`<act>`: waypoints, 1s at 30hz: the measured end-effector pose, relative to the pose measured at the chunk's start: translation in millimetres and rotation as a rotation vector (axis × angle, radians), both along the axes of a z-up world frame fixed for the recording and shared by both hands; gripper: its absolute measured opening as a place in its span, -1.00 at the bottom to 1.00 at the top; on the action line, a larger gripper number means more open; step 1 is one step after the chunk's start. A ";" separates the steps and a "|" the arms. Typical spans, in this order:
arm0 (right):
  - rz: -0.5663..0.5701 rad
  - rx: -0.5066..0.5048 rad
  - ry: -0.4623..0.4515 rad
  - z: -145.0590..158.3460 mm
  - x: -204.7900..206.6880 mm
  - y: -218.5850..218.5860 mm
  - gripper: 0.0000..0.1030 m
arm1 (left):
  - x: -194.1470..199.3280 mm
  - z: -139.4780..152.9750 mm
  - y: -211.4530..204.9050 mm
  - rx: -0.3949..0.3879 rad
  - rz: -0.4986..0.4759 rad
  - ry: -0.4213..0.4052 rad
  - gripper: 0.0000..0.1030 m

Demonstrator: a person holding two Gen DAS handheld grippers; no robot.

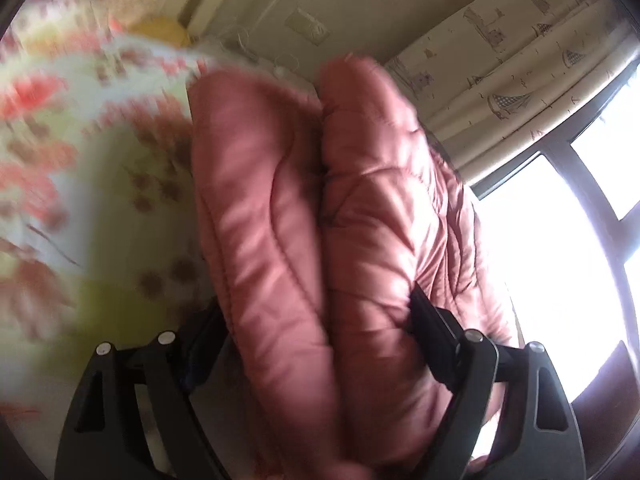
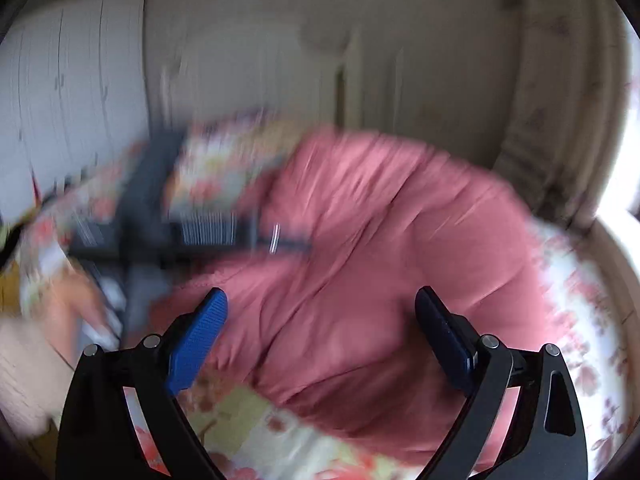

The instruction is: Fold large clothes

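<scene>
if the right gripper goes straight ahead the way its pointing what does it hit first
Most likely the pink padded jacket. The right gripper is open and aims at the jacket's bulk, which lies on the flowered bedspread. The picture is blurred, so how far off the jacket is remains unclear.

Pink quilted jacket (image 1: 304, 216), bunched double

Left wrist view: looks forward along its jaws, very close; pink quilted jacket (image 1: 304, 220) fills the gap between them, curtain (image 1: 512, 60) and window beyond the right jaw.
Right wrist view: looks forward and down, jacket (image 2: 380, 240) ahead of the jaws, nearby.
Shared: jacket, floral bedding (image 1: 60, 128) (image 2: 248, 432).
</scene>
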State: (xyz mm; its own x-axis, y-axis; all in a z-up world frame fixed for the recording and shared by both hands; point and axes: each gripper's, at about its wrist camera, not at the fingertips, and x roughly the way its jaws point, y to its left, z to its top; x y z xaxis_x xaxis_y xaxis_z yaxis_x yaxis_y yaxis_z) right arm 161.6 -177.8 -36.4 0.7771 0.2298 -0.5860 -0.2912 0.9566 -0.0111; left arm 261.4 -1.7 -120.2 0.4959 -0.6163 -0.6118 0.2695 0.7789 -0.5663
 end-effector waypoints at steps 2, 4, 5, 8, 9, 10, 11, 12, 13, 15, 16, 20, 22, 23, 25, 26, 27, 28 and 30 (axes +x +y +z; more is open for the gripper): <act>0.001 -0.160 -0.059 -20.1 -6.8 19.9 0.81 | -13.1 32.9 7.8 0.100 0.061 -0.104 0.61; 0.003 -0.174 -0.066 -22.2 -11.6 20.2 0.81 | -21.6 71.0 7.8 0.179 0.106 -0.235 0.60; 0.005 -0.171 -0.063 -21.6 -12.7 18.5 0.81 | -23.8 86.4 4.4 0.194 0.104 -0.278 0.60; 0.000 -0.187 -0.062 -23.5 -6.1 18.6 0.82 | -22.3 122.3 -24.9 0.235 0.039 -0.366 0.63; -0.006 -0.194 -0.064 -23.7 -7.4 18.9 0.82 | -18.7 127.3 -39.4 0.260 0.015 -0.382 0.64; -0.008 -0.197 -0.065 -24.5 -5.9 20.2 0.82 | -14.4 129.2 -53.3 0.282 -0.001 -0.390 0.64; -0.009 -0.198 -0.065 -21.0 -7.1 28.2 0.82 | -9.2 127.9 -69.2 0.318 -0.029 -0.398 0.64; -0.010 -0.197 -0.064 -24.0 -5.1 24.8 0.82 | -5.8 124.6 -80.2 0.346 -0.050 -0.401 0.64; -0.010 -0.198 -0.064 -26.6 -5.3 25.7 0.82 | 4.2 117.2 -97.3 0.400 -0.080 -0.395 0.64; -0.010 -0.203 -0.065 -31.6 -0.1 37.0 0.82 | 28.2 102.1 -116.6 0.455 -0.098 -0.359 0.65; -0.010 -0.205 -0.066 -32.1 -0.9 37.2 0.82 | 37.6 86.8 -116.9 0.469 -0.092 -0.328 0.65; 0.004 -0.217 -0.073 -32.2 -5.6 41.8 0.82 | 86.0 34.3 -102.3 0.463 -0.023 -0.193 0.71; 0.021 -0.250 -0.089 -32.9 -9.2 49.4 0.82 | 92.7 27.9 -90.3 0.430 0.007 -0.162 0.71; 0.021 -0.256 -0.095 -32.8 -9.9 51.0 0.82 | 91.1 28.4 -88.6 0.438 0.005 -0.170 0.72; 0.030 -0.230 -0.092 -29.3 -11.8 48.5 0.81 | 84.3 28.9 -93.0 0.502 0.003 -0.214 0.74; 0.040 -0.214 -0.090 -25.2 -14.0 46.2 0.78 | 81.2 29.0 -94.8 0.526 0.008 -0.233 0.75; 0.054 -0.192 -0.094 -19.5 -17.5 42.7 0.76 | 79.2 29.5 -95.6 0.539 0.015 -0.243 0.75; 0.061 -0.161 -0.112 -10.4 -23.3 35.7 0.76 | 77.8 29.7 -95.4 0.541 0.019 -0.247 0.75; 0.031 -0.114 -0.157 5.9 -30.5 18.7 0.75 | 77.3 30.3 -94.8 0.533 0.019 -0.245 0.76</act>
State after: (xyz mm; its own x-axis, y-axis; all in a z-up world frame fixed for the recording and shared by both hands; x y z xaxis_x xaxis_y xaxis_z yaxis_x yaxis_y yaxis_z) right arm 131.1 -159.1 -30.5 0.8547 0.1936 -0.4817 -0.3062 0.9373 -0.1665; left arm 338.7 -96.5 -89.9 0.6698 -0.2442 -0.7012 0.3259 0.9452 -0.0179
